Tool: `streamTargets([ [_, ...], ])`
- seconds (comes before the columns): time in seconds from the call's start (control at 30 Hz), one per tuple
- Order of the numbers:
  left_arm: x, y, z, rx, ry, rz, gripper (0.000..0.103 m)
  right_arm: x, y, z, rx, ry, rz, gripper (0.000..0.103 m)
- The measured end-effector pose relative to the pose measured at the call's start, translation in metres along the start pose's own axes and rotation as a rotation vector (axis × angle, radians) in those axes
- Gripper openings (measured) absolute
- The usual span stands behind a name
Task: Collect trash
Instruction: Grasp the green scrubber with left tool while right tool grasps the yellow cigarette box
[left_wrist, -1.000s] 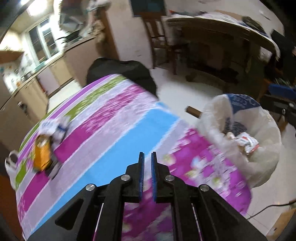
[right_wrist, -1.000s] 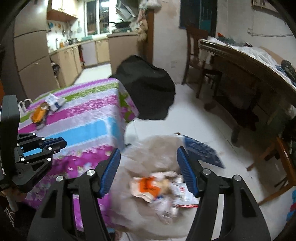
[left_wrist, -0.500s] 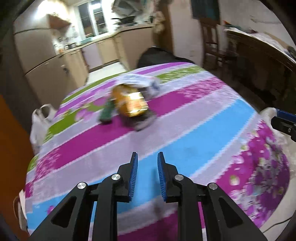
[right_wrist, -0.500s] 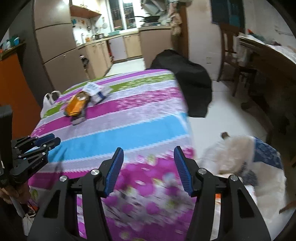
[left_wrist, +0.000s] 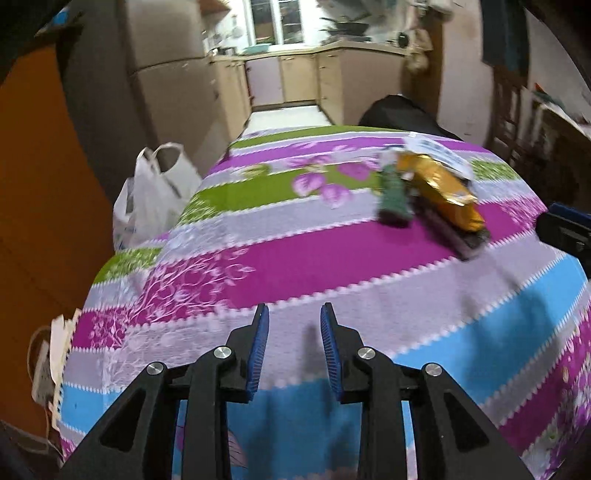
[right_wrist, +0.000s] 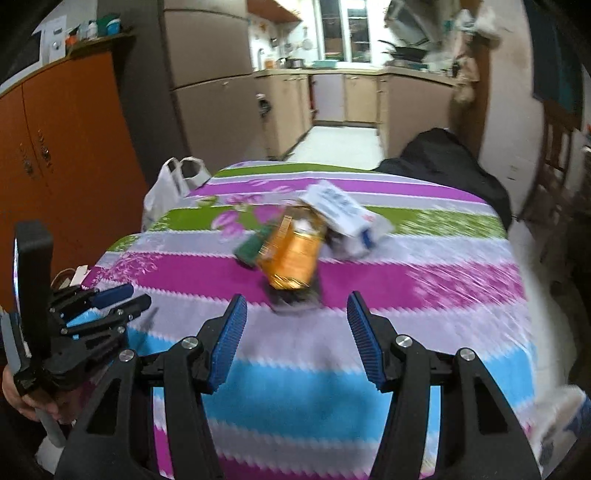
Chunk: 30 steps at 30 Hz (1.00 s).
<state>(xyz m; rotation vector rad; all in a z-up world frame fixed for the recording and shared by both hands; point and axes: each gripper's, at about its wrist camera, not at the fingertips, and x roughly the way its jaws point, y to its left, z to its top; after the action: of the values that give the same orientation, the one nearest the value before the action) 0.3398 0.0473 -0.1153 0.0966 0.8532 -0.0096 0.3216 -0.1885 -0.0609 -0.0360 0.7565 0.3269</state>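
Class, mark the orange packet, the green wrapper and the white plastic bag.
orange packet (right_wrist: 293, 254), right wrist view, its middle.
green wrapper (left_wrist: 394, 197), left wrist view, its middle.
white plastic bag (left_wrist: 147, 203), left wrist view, its front.

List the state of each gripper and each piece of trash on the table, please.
left gripper: jaws apart, just been opening, nothing between them.
right gripper: open, empty.
orange packet: lying on the table, on top of a dark item.
green packet: lying flat beside the orange one.
white-blue wrapper: crumpled, leaning on the orange packet.
white plastic bag: beside the table, handles up.

Bare striped tablecloth (right_wrist: 424, 325) lies open up to the trash pile (right_wrist: 295, 254); nothing stands between.
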Motion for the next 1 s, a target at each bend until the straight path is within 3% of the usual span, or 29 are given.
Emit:
streamTargets([
  [0.17,0.007,0.008,0.003,-0.017,0.01,-0.007,0.03,0.051,0.017,0.019,-0.063,0.054,-0.029,0.054],
  [0.2,0.008,0.008,0.003,-0.02,0.011,-0.008,0.03,0.061,0.017,0.02,-0.063,0.073,-0.04,0.048],
  [0.23,0.008,0.008,0.003,-0.023,0.012,-0.009,0.03,0.073,0.015,0.02,-0.053,0.098,-0.051,0.035],
  [0.27,0.008,0.007,0.004,-0.027,0.012,-0.011,0.031,0.075,0.012,0.019,-0.047,0.098,-0.049,0.032],
  [0.3,0.008,0.007,0.005,-0.031,0.012,-0.013,0.031,0.075,0.011,0.018,-0.045,0.081,-0.042,0.021],
  [0.5,0.011,-0.005,0.016,0.0,0.002,-0.038,0.039,0.013,-0.009,0.005,0.088,-0.005,0.075,0.018],
  [0.63,0.022,-0.031,0.041,0.091,-0.031,-0.082,0.053,-0.043,-0.029,-0.02,0.167,-0.064,0.086,0.018],
  [0.83,0.062,-0.063,0.085,0.157,-0.025,-0.153,0.053,-0.085,-0.051,-0.06,0.236,-0.074,0.048,0.019],
  [1.0,0.098,-0.082,0.108,0.18,0.006,-0.175,0.042,-0.095,-0.061,-0.088,0.26,-0.042,0.028,0.019],
])
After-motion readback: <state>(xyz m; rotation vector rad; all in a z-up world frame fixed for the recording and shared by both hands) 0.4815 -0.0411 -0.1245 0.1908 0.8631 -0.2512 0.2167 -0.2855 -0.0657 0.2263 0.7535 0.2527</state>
